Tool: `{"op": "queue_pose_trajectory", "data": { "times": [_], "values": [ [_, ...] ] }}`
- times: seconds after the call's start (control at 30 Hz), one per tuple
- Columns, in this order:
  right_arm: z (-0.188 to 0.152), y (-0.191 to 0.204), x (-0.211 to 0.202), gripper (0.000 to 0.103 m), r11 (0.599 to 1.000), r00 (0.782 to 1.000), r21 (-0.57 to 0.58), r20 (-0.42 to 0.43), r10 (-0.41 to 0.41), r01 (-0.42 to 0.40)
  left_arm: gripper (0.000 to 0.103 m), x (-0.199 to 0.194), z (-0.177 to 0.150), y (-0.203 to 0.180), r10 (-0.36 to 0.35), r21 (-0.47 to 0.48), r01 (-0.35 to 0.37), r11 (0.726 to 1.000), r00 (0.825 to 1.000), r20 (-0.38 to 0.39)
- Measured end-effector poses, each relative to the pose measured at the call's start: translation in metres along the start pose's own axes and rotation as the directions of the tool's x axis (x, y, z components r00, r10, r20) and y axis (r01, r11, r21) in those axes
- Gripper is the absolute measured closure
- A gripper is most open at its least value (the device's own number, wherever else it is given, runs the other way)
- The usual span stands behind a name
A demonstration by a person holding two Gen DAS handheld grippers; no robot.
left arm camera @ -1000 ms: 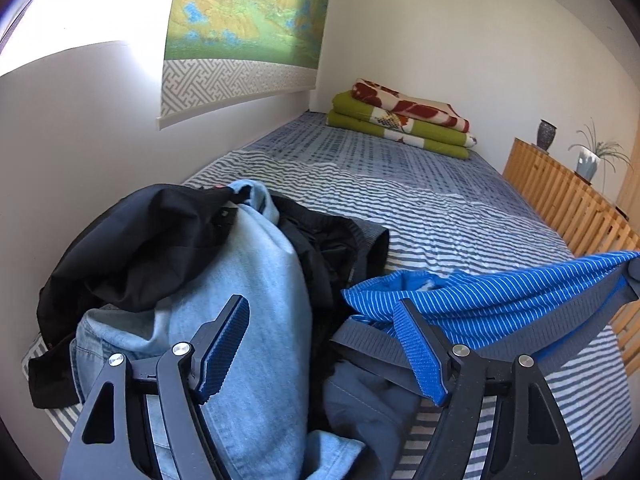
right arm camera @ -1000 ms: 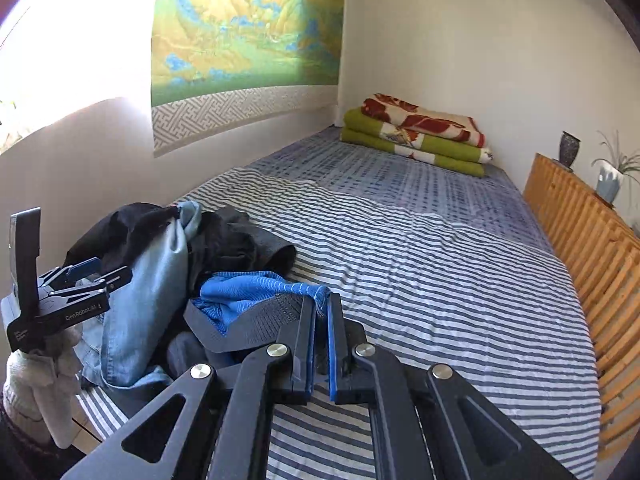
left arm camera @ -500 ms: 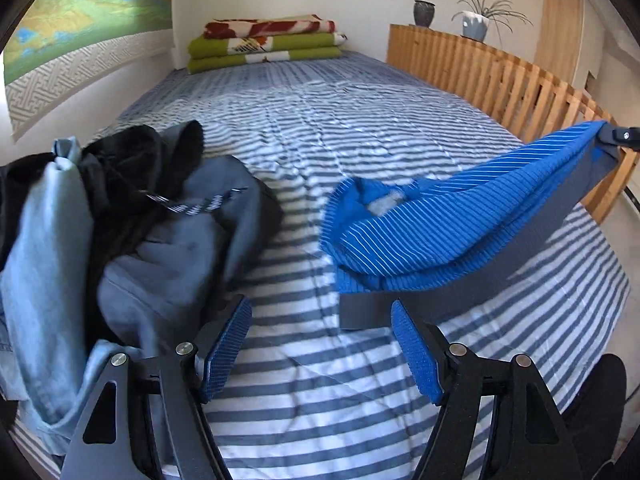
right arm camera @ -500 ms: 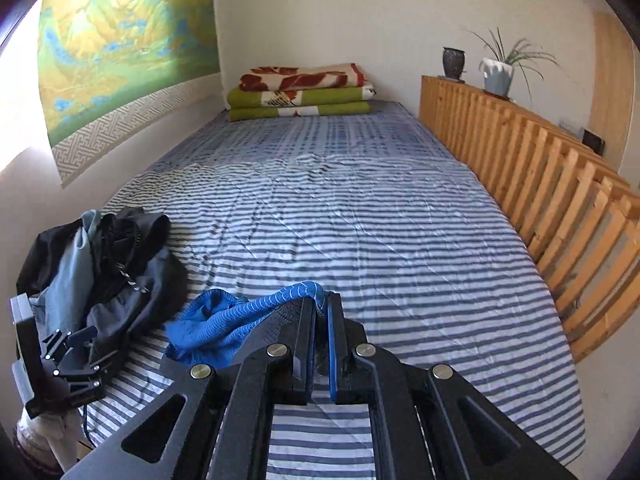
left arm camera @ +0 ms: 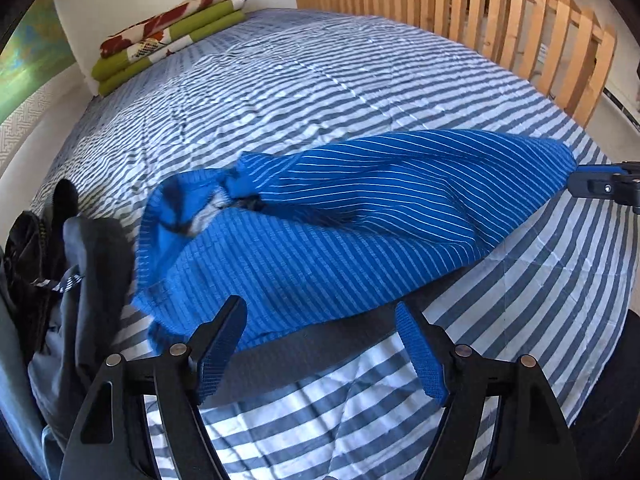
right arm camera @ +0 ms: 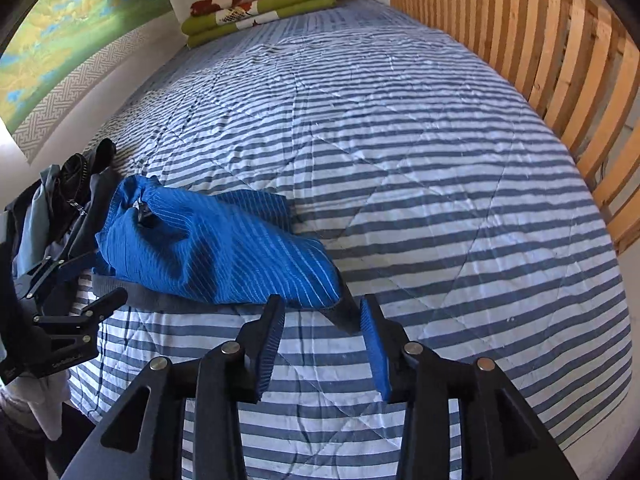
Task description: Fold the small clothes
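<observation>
A blue pin-striped garment (left arm camera: pixel 360 232) with a grey waistband (left arm camera: pixel 304 344) lies stretched across the striped bed cover (left arm camera: pixel 320 92). My left gripper (left arm camera: pixel 320 312) hangs just over the waistband's near end. Its jaws are wide apart and still opening, and the band runs between them without being pressed. In the right wrist view the garment (right arm camera: pixel 216 256) ends in a grey corner (right arm camera: pixel 344 314) between the fingers of my right gripper (right arm camera: pixel 322 302). Those jaws are opening, and the pads stand clear of the cloth. The right gripper (left arm camera: pixel 600 188) also shows at the garment's far end.
A pile of dark and denim clothes (left arm camera: pixel 60 280) sits at the bed's left edge, and it is also in the right wrist view (right arm camera: pixel 60 200). Folded green and red blankets (right arm camera: pixel 260 0) lie at the head of the bed. A wooden slat rail (right arm camera: pixel 560 60) runs along the right side.
Both grippers swung away from the clothes pile and down over the bed, carrying the blue garment onto the cover. The right jaws, shut on the waistband before, have parted.
</observation>
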State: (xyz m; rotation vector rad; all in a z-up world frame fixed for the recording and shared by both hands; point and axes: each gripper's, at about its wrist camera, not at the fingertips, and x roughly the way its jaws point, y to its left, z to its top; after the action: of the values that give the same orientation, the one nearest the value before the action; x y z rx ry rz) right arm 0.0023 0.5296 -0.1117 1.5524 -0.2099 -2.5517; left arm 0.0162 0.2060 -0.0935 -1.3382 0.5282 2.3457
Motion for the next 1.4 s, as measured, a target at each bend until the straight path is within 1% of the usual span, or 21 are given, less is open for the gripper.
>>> {"op": "queue_pose_trajectory", "data": {
  "times": [0.07,0.13,0.17,0.2,0.23,0.27,0.37,0.47,0.57,0.67,0.73,0.83,0.9,0.97,1.0,1.07,1.17,1.2,1.3,1.37,1.4],
  "values": [
    [-0.001,-0.015,0.003,0.065,0.999,1.000,0.032,-0.010,0.019,-0.018,0.022,0.024,0.008,-0.014,0.020,0.030,-0.019,0.999,0.999,-0.039],
    [0.001,-0.026,0.006,0.064,0.998,0.999,0.052,-0.017,0.031,-0.030,0.028,0.042,0.013,-0.022,0.033,0.038,-0.031,0.999,0.997,-0.076],
    [0.000,-0.029,0.006,0.064,0.998,0.999,0.050,-0.016,0.036,-0.036,0.040,0.043,0.014,-0.020,-0.001,0.018,0.003,1.000,0.997,-0.071],
    [-0.001,-0.031,0.005,0.064,0.999,0.999,0.042,-0.008,0.035,-0.035,0.065,0.041,0.015,-0.018,-0.035,-0.007,0.034,0.999,0.997,-0.074],
    [-0.003,-0.032,0.003,0.064,0.999,1.000,0.033,0.001,0.028,-0.028,0.077,0.037,0.016,-0.015,-0.043,-0.025,0.041,0.999,0.996,-0.080],
    [-0.006,-0.032,0.002,0.064,0.999,1.000,0.023,0.011,0.021,-0.022,0.093,0.030,0.017,-0.011,-0.028,-0.027,0.026,0.999,0.997,-0.076],
    [-0.011,-0.033,0.003,0.063,1.000,1.000,0.014,0.025,0.014,-0.014,0.101,-0.006,0.016,0.003,0.011,-0.028,-0.011,1.000,1.000,-0.008],
    [-0.010,-0.029,0.006,0.063,0.999,0.999,0.038,0.038,0.027,-0.028,0.101,-0.058,0.015,0.031,-0.007,-0.100,0.014,0.995,0.998,0.070],
    [-0.004,-0.013,0.010,0.063,0.998,0.997,0.044,0.063,0.035,-0.038,0.102,-0.114,0.010,0.058,0.012,-0.152,0.011,0.988,0.989,0.147],
    [0.000,0.016,0.013,0.062,0.996,0.995,0.034,0.068,0.077,-0.079,0.102,-0.165,0.007,0.083,0.030,-0.183,0.009,0.983,0.977,0.212],
    [0.000,0.039,0.010,0.060,0.992,0.990,0.017,0.068,0.122,-0.123,0.102,-0.192,0.003,0.096,0.041,-0.202,0.010,0.979,0.967,0.250],
    [-0.008,0.074,-0.003,0.059,0.985,0.983,-0.014,0.071,0.172,-0.171,0.102,-0.231,-0.007,0.102,0.067,-0.218,-0.002,0.976,0.954,0.292],
    [-0.018,0.094,-0.014,0.056,0.979,0.976,-0.047,0.075,0.203,-0.200,0.102,-0.254,-0.016,0.106,0.069,-0.231,0.005,0.973,0.948,0.312],
    [-0.035,0.112,-0.029,0.048,0.969,0.967,-0.083,0.084,0.241,-0.234,0.102,-0.275,-0.023,0.108,0.073,-0.241,0.008,0.971,0.942,0.327],
    [-0.044,0.120,-0.038,0.046,0.961,0.960,-0.108,0.094,0.265,-0.255,0.102,-0.284,-0.024,0.109,0.075,-0.244,0.009,0.970,0.940,0.333],
    [-0.064,0.136,-0.056,0.035,0.945,0.946,-0.166,0.119,0.302,-0.281,0.102,-0.305,-0.026,0.108,0.060,-0.253,0.032,0.967,0.936,0.348],
    [-0.085,0.162,-0.072,0.025,0.927,0.929,-0.233,0.159,0.335,-0.294,0.102,-0.335,-0.023,0.097,0.047,-0.253,0.055,0.966,0.924,0.379],
    [-0.088,0.170,-0.075,0.025,0.925,0.929,-0.255,0.167,0.330,-0.282,0.102,-0.344,-0.021,0.091,0.048,-0.243,0.053,0.969,0.919,0.391],
    [-0.088,0.191,-0.078,0.025,0.935,0.938,-0.298,0.221,0.266,-0.195,0.102,-0.375,-0.018,0.068,0.042,-0.202,0.051,0.978,0.901,0.431],
    [-0.081,0.192,-0.076,0.025,0.950,0.942,-0.281,0.262,0.212,-0.135,0.102,-0.397,-0.019,0.055,0.043,-0.170,0.040,0.985,0.887,0.460],
    [-0.077,0.188,-0.075,0.025,0.956,0.941,-0.264,0.270,0.204,-0.131,0.102,-0.407,-0.020,0.050,0.038,-0.157,0.042,0.987,0.880,0.473]
  ]
}}
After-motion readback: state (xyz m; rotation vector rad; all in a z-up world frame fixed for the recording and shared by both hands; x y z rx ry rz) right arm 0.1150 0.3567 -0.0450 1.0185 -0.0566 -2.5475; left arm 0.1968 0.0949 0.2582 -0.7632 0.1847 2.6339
